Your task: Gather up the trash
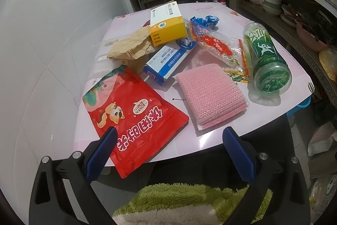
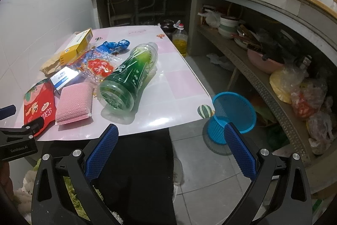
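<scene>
Littering table [image 1: 210,141] — two boxes [image 1: 167,24], one bottle [image 1: 266,56], one sponge [image 1: 210,94].

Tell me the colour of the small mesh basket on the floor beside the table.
Bright blue basket, best seen in the right wrist view.

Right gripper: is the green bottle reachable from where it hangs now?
Probably yes. The right gripper is open short of the table edge, and the green bottle lies on its side ahead with nothing between.

Red snack bag [image 1: 130,117], between the left jaws: "休闲时光"
Left gripper [image 2: 12,119] body, left of the right jaws: "GenRobot.AI"
</scene>
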A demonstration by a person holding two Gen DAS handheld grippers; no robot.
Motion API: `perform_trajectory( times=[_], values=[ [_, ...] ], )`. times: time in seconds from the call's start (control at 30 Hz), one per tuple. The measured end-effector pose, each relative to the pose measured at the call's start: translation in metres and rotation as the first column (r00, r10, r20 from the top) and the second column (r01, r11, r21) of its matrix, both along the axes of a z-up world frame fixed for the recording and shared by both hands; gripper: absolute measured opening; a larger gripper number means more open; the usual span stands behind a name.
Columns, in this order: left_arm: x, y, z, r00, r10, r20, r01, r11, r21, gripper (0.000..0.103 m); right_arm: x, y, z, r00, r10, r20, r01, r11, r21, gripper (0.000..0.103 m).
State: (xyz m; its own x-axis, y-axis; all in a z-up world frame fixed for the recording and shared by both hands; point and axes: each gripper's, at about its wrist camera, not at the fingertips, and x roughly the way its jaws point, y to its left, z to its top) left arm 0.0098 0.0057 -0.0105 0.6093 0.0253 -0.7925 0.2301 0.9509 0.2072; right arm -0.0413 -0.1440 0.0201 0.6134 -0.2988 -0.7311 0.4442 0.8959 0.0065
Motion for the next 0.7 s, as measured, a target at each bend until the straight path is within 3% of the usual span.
perform_trajectory(
  times=[0.47, 0.7],
  values=[
    [0.038, 0.009, 0.001, 1.0, 0.004, -0.003, -0.004, 0.999, -0.041, 0.098, 0.024, -0.012, 0.013, 0.999, -0.019, 0.034, 0.019, 1.0, -0.008, 0.096],
    [0.072, 0.028, 0.017, 0.999, -0.006, 0.039, 0.009, 0.997, -0.083, 0.098, 0.057, -0.017, 0.039, 0.993, -0.013, 0.117, 0.018, 0.999, -0.045, 0.096]
  ],
)
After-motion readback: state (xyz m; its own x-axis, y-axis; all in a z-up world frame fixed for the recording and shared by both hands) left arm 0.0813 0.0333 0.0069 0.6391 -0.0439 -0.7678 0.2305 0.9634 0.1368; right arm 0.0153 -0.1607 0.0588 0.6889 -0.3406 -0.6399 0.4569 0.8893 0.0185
